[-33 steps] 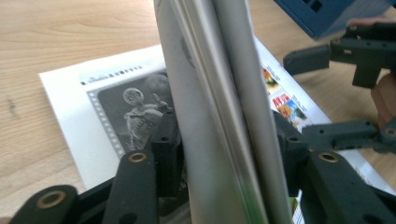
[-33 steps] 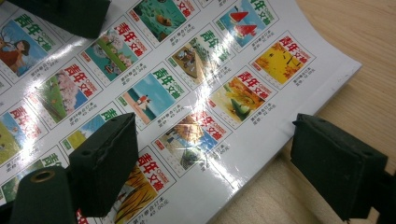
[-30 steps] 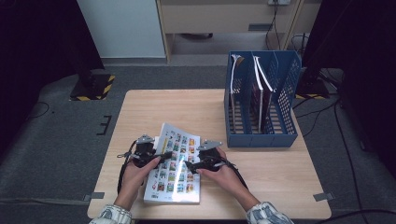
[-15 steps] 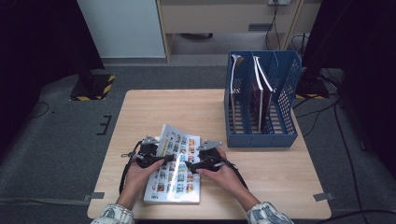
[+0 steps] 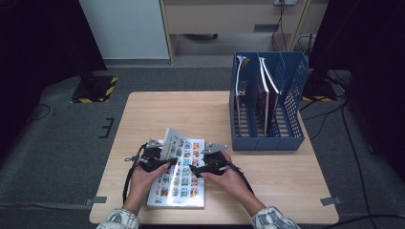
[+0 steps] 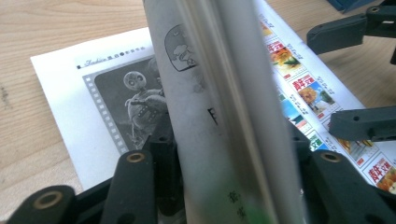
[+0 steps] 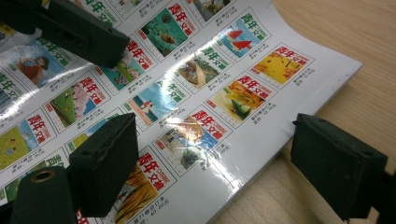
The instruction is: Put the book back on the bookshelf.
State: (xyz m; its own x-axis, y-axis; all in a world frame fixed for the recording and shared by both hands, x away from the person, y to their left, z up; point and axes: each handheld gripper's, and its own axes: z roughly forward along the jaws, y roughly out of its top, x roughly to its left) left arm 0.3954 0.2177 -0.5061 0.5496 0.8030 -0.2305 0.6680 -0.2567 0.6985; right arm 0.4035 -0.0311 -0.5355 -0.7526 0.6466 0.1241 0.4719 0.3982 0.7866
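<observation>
Since the earlier frame my left gripper (image 5: 165, 163) has been closing and now pinches the magazine's (image 5: 184, 167) lifted cover at lower centre of the table (image 5: 267, 186), while my right gripper (image 5: 195, 168) stands spread astride its edge; I judge it light, floppy and glossy-slick, best gripped near the spine.

The lifted cover (image 6: 224, 116) hides the gap between the left tool's jaws.
</observation>
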